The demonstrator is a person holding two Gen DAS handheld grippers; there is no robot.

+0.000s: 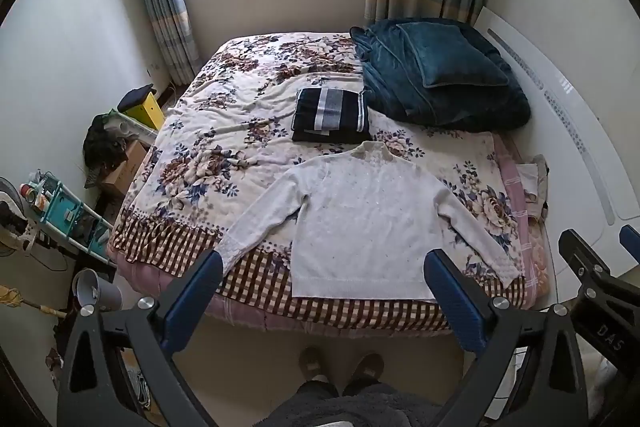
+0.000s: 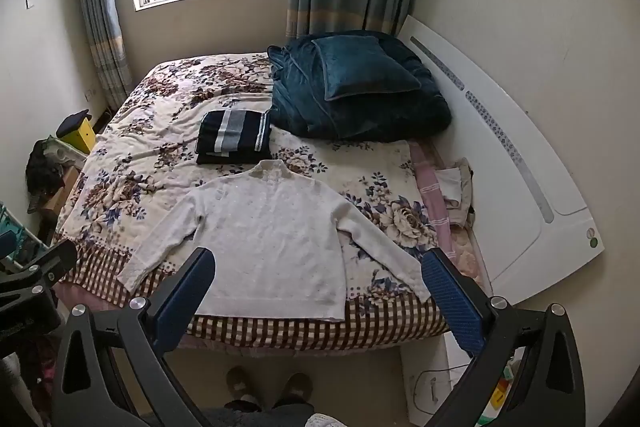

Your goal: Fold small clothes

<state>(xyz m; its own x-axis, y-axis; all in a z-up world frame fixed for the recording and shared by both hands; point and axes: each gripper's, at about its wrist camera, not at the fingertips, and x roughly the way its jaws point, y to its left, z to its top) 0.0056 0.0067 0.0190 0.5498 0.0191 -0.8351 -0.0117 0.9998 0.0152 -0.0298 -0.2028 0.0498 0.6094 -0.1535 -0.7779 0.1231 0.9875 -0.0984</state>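
Observation:
A white knit sweater (image 1: 360, 227) lies flat, face up, on the near part of the floral bed cover (image 1: 224, 131), sleeves spread, hem at the bed's front edge; it also shows in the right wrist view (image 2: 272, 247). Behind it lies a folded dark striped garment (image 1: 331, 115), also seen from the right wrist (image 2: 234, 137). My left gripper (image 1: 322, 267) is open and empty, held above the front edge. My right gripper (image 2: 318, 269) is open and empty at the same height, and shows at the right edge of the left wrist view (image 1: 600, 247).
A folded teal blanket with a pillow (image 1: 440, 75) sits at the back right of the bed. A white headboard (image 2: 520, 163) runs along the right. Boxes, a yellow stool (image 1: 146, 105) and a teal shelf (image 1: 68, 211) crowd the left floor. Slippered feet (image 1: 340, 367) stand below.

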